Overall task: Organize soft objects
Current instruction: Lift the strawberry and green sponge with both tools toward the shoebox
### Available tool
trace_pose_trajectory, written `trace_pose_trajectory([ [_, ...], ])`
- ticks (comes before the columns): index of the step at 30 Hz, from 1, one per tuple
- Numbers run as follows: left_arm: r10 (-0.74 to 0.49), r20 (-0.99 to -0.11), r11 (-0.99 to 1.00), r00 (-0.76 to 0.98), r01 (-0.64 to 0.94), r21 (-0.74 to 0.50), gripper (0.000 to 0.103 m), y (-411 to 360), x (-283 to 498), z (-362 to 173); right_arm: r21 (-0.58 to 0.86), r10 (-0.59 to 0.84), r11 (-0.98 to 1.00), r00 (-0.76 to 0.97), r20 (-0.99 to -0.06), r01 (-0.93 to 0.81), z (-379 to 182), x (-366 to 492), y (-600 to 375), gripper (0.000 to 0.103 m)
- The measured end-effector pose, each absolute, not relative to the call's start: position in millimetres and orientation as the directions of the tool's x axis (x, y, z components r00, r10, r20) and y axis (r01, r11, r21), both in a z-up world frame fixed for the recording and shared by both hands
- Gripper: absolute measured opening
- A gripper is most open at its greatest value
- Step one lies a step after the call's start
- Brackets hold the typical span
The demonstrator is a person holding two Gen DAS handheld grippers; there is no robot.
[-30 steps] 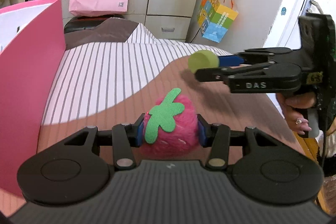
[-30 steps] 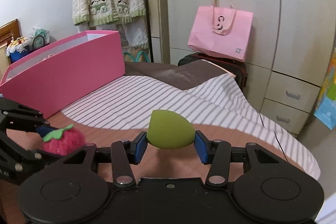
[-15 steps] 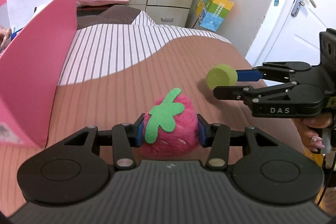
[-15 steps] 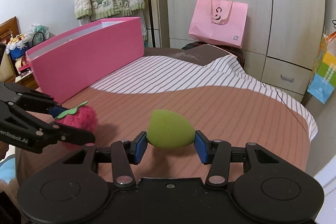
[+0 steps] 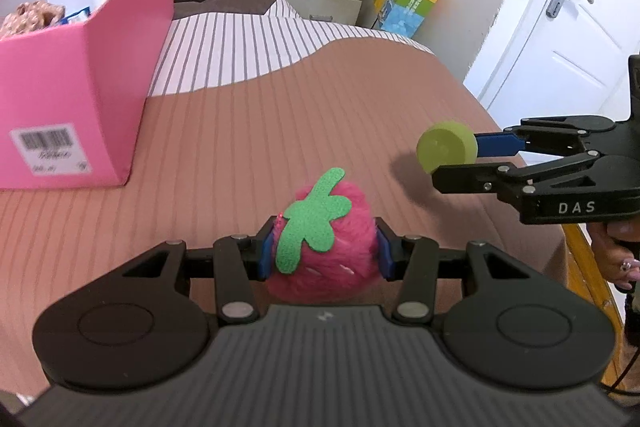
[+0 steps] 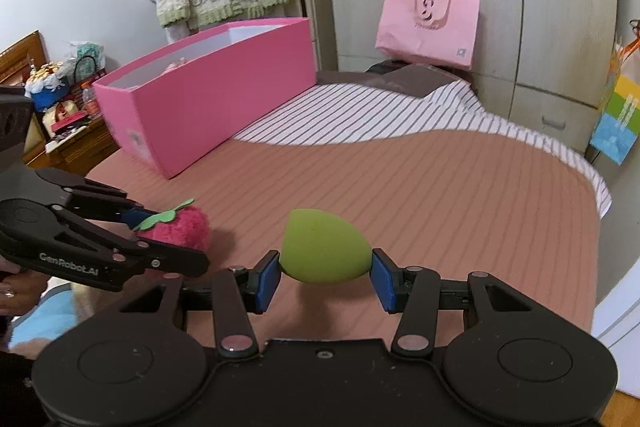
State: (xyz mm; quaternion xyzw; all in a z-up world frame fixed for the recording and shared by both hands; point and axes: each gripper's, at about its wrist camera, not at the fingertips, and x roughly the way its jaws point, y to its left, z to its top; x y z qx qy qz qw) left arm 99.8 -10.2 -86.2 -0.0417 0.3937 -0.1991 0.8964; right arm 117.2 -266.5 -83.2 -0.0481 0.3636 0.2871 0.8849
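Note:
My left gripper [image 5: 323, 254] is shut on a fuzzy pink strawberry toy [image 5: 332, 259] with a green felt leaf, held above the bed. It also shows in the right wrist view [image 6: 176, 227] at the left. My right gripper [image 6: 325, 277] is shut on a green egg-shaped sponge [image 6: 322, 247], which shows in the left wrist view [image 5: 445, 151] at the right. A pink open box [image 5: 92, 99] stands on the bed to the left and holds several soft items; it also shows in the right wrist view [image 6: 216, 95].
The bed [image 5: 280, 131] has a brown ribbed cover and a striped sheet further back. A pink tote bag [image 6: 428, 23] stands by the wardrobe. A colourful bag [image 5: 408, 3] hangs on the wall. A white door [image 5: 560, 39] is at the right. A nightstand [image 6: 68, 139] stands left.
Both grippers have drawn back and lifted with their objects still held. The pink box now shows its open top and contents, further off to the left.

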Motion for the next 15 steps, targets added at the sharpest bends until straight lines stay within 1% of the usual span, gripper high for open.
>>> trace_pose_trajectory([
  [9, -0.359, -0.701, 0.93, 0.617, 0.3, -0.212, 0.046, 26.7, 71.8, -74.6, 0.214, 0.543, 0.787, 0.485, -0.686, -0.579, -74.9, 95.6, -239.8, 0.054],
  [14, -0.346, -0.692, 0.936, 0.634, 0.29, -0.202, 0.046, 56.4, 60.3, -58.2, 0.246, 0.617, 0.73, 0.461, -0.638, -0.637, -55.5, 88.1, -214.7, 0.054],
  [15, -0.335, -0.691, 0.939, 0.641, 0.292, -0.185, 0.046, 62.2, 59.5, -54.0, 0.252, 0.635, 0.715, 0.454, -0.625, -0.653, -51.0, 88.3, -209.0, 0.054],
])
